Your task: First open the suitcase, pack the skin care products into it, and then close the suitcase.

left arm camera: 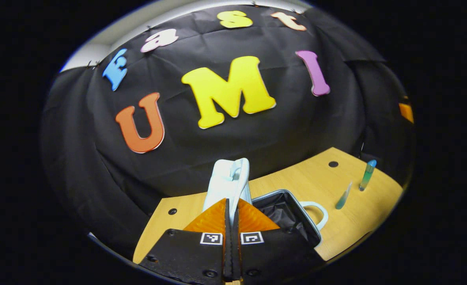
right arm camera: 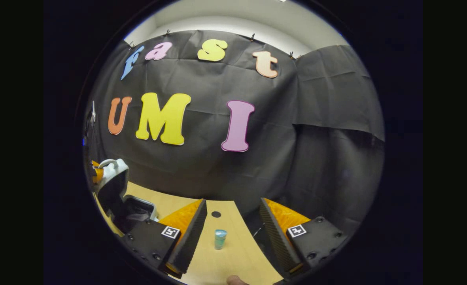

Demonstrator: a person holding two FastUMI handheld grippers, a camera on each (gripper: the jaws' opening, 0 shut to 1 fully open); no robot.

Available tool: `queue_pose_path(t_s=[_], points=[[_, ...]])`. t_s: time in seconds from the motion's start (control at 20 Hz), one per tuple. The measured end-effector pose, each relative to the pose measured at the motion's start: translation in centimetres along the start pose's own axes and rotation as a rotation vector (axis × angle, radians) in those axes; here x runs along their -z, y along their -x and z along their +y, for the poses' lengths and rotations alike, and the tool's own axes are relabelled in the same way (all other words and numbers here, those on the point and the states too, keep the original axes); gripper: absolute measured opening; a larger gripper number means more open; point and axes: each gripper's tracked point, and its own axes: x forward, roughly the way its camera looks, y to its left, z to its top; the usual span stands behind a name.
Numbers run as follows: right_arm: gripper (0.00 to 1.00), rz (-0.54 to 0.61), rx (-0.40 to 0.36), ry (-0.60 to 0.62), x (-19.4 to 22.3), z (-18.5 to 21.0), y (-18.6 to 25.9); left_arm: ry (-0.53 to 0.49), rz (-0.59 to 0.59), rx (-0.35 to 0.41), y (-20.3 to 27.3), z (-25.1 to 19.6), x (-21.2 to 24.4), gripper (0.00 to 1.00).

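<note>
The pale wooden tabletop (right arm camera: 233,253) (black cloth behind) carried a small teal-capped bottle (right arm camera: 220,239) at 6 o'clock between the spread right gripper (right arm camera: 233,237); the left gripper (left arm camera: 231,221) pinched the raised white suitcase lid (left arm camera: 229,182)

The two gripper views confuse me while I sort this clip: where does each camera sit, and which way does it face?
Left gripper view: rides the left gripper, fingers closed on the raised suitcase lid, facing the wall; open suitcase beyond.
Right gripper view: rides the right gripper, fingers apart, facing a small teal bottle; a fingertip shows below.
Shared: suitcase, wooden table, wall.
</note>
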Motion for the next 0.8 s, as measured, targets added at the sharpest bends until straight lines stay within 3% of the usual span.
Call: queue_pose_path(t_s=[0.2,0.4,0.8], points=[[0.8,-0.004,0.005,0.01,-0.7,2.6,2.3,0.104,-0.001,-0.044,-0.5,8.3,2.0,0.03],[0.8,0.001,0.039,0.008,-1.0,3.8,4.6,0.247,0.047,-0.076,-1.1,15.3,7.1,0.02],[0.8,-0.003,0.027,0.106,-1.5,7.1,7.6,0.513,0.233,-0.099,-5.6,21.4,23.1,0.03]])
